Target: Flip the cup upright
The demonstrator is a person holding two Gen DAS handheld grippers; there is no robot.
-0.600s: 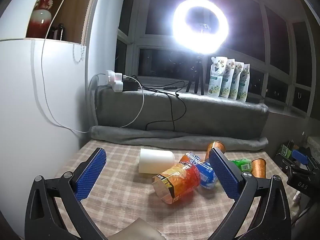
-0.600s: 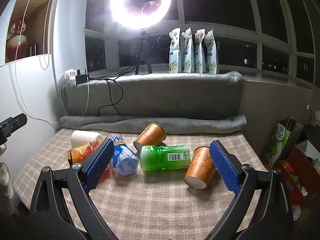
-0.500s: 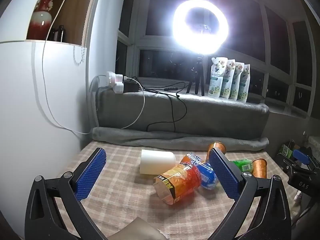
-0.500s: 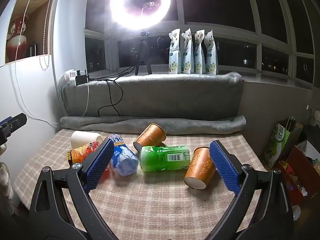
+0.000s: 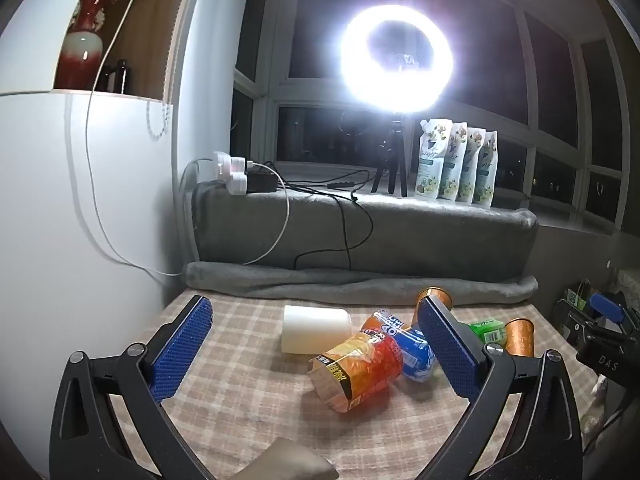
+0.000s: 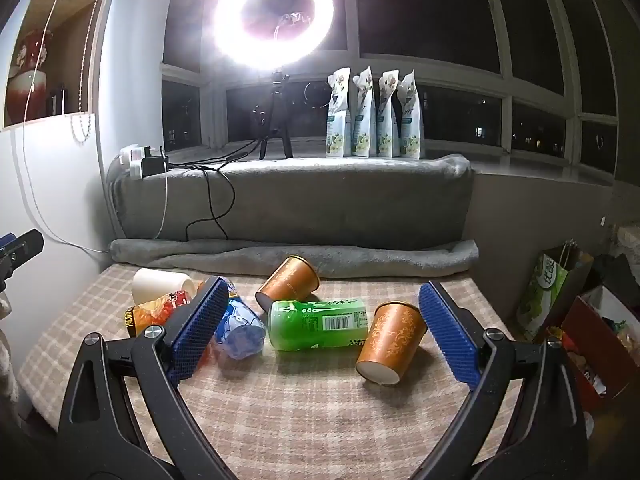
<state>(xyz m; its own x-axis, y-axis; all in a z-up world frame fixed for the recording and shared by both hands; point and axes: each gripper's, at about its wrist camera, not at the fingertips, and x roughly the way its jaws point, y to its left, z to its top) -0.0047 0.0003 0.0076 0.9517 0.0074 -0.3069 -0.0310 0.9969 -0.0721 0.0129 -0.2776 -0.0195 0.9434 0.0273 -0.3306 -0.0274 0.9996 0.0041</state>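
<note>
Several cups lie on their sides on the checked table (image 6: 304, 408). A brown patterned cup (image 6: 390, 342) lies between my right gripper's fingers, mouth toward me. A second brown cup (image 6: 289, 283) lies behind a green cup (image 6: 318, 324). A blue cup (image 6: 239, 326), an orange cup (image 5: 358, 370) and a white cup (image 5: 316, 330) lie to the left. My right gripper (image 6: 322, 330) is open and empty above the near table. My left gripper (image 5: 316, 354) is open and empty, with the orange and white cups between its fingers.
A rolled grey blanket (image 6: 296, 254) lies along the table's far edge under a padded ledge. A ring light (image 6: 274, 16) on a tripod, several pouches (image 6: 374, 116) and a power strip with cables (image 5: 240, 174) sit on the sill. A white cabinet (image 5: 80, 220) stands left; bags (image 6: 552, 288) right.
</note>
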